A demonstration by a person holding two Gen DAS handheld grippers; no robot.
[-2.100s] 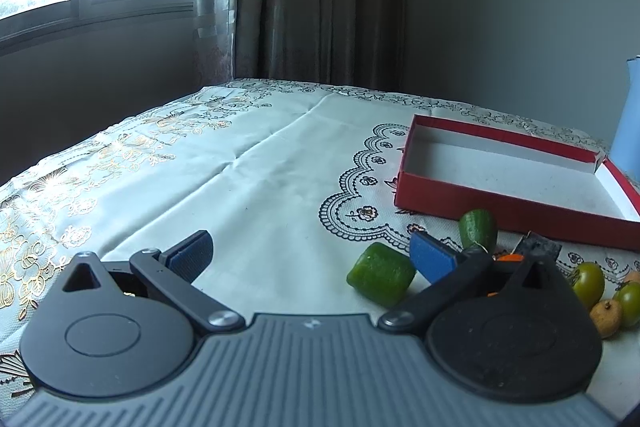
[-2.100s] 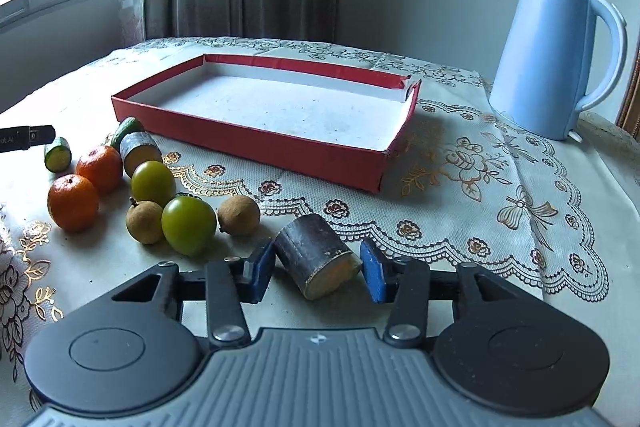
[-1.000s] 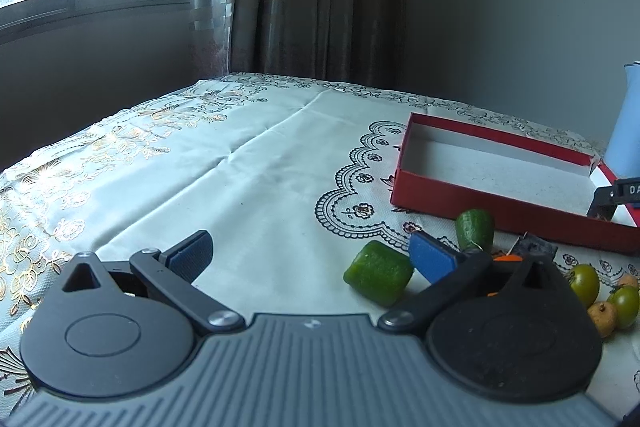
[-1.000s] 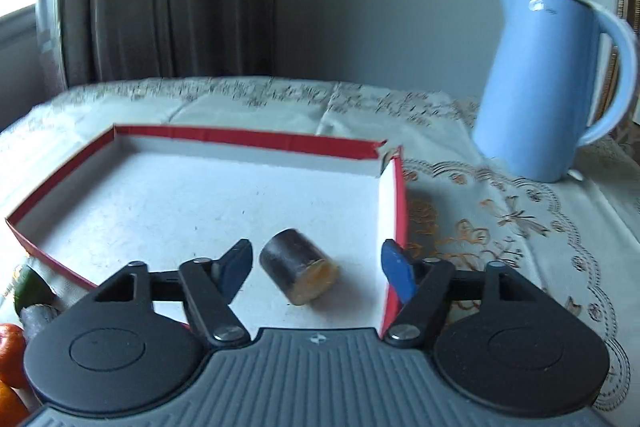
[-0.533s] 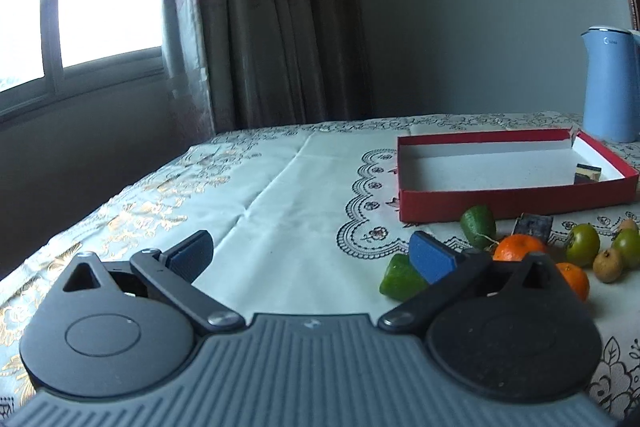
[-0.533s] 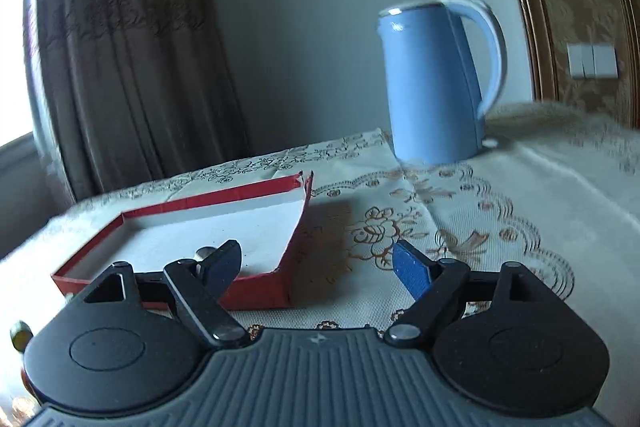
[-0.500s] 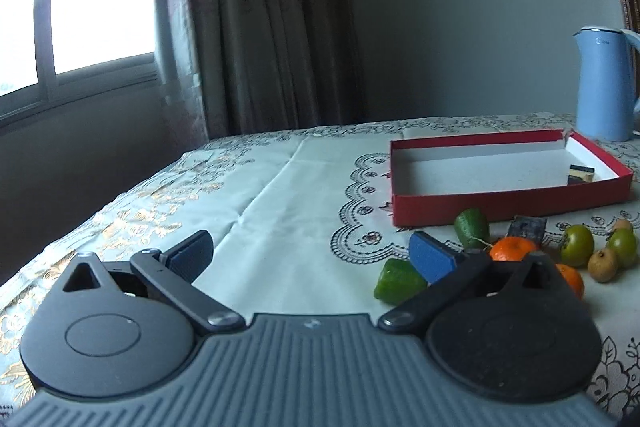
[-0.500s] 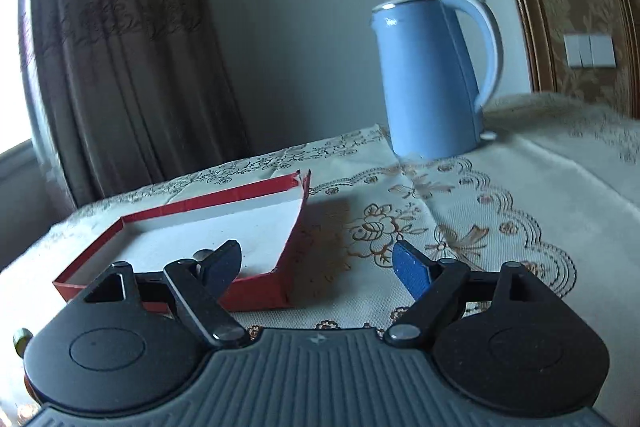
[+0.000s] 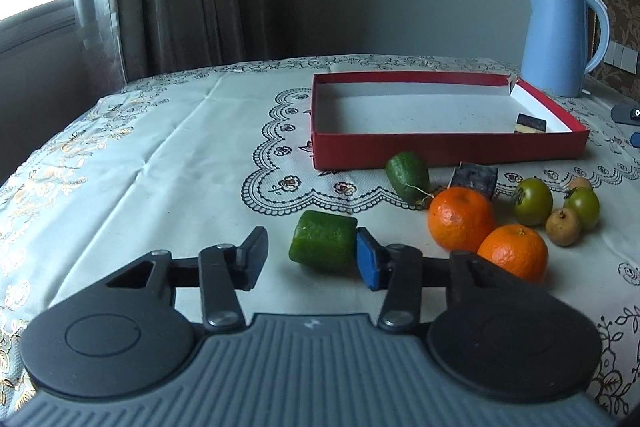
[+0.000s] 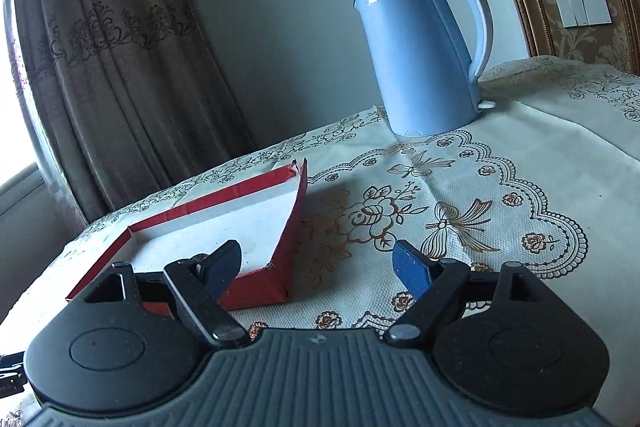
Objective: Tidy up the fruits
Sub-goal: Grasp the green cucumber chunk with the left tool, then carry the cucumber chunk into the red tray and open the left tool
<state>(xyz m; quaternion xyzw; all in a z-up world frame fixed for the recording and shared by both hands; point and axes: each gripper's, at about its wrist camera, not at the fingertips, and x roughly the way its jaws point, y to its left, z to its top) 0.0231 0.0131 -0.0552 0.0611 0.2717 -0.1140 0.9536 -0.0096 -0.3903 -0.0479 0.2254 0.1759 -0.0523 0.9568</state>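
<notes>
In the left wrist view my left gripper [image 9: 312, 257] has its jaws closing around a green cucumber chunk [image 9: 323, 245] lying on the tablecloth. The blue right pad touches it, and the left pad stands a little apart. Beyond lie two oranges [image 9: 460, 223], a second green piece [image 9: 406, 175], a dark chunk [image 9: 474, 179], two green tomatoes [image 9: 532, 201] and small brown fruits [image 9: 563, 226]. The red box [image 9: 440, 147] holds one dark chunk [image 9: 530, 125] at its right end. My right gripper [image 10: 316, 267] is open and holds nothing, beside the red box [image 10: 288, 251].
A blue kettle [image 9: 560, 39] [image 10: 420, 55] stands behind the box on the right. The lace tablecloth [image 9: 160, 167] runs bare to the left as far as the table edge, with a curtain and window behind.
The left jaws have narrowed onto the green chunk and the view has swung right. The right gripper let go of the dark chunk in the box and pulled back to its right corner.
</notes>
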